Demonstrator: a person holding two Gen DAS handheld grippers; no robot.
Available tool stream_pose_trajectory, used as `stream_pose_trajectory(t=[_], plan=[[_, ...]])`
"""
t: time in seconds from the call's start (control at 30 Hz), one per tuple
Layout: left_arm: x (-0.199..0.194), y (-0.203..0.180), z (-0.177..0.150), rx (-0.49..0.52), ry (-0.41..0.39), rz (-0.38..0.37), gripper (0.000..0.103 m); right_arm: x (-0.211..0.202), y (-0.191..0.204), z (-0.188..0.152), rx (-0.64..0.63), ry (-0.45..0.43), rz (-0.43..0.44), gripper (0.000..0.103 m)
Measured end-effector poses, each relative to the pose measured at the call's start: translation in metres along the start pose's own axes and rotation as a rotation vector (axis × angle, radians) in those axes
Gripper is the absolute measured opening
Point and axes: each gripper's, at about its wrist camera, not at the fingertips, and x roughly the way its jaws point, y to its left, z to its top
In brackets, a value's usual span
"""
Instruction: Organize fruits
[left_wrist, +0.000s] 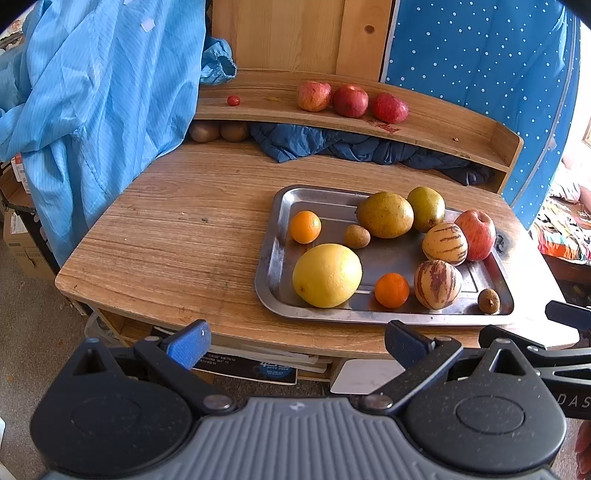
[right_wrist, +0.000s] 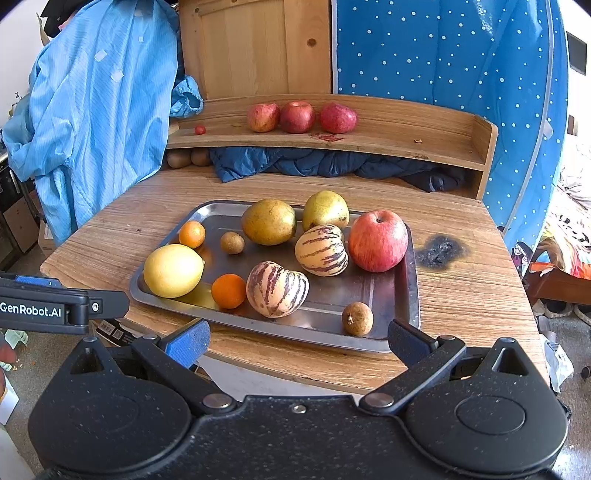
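Wooden desk (right_wrist: 461, 295) was recorded bearing a steel tray (right_wrist: 402, 295) of mixed fruit, a red apple (right_wrist: 376, 240) at its 2 o'clock corner and a yellow grapefruit (right_wrist: 173, 270) at 9 o'clock, three apples (right_wrist: 297, 116) shelved at 12 o'clock, while left gripper (left_wrist: 293, 345) and right gripper (right_wrist: 297, 345) were held wide apart, empty, at 6 o'clock.

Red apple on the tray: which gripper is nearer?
Right. The right gripper sits open at the tray's near right corner, on the side of the red apple. The left gripper, also open, is near the yellow citrus.
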Motion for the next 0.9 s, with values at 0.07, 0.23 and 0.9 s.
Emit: stream_pose_trajectory(t=[0.07,0.23,0.9], plan=[[-0.0001,-0.0002,0.0003,-0.001,-0.001,0.001,0.102,0.0002,-0.0003,-0.0001,0.000,-0.001,-0.001,0.102],[-0.0003,0.0002,0.0007,-0.001,0.000,0.001,0.102,0.0004,-0.0004,0.0003,0.000,0.000,0.000,0.102],[0.0036,0.0001,0.0034,0.006,0.006,-0.003,0.102,0.0030,-0.0024,0.0024,0.005,0.004,-0.006,0.102]])
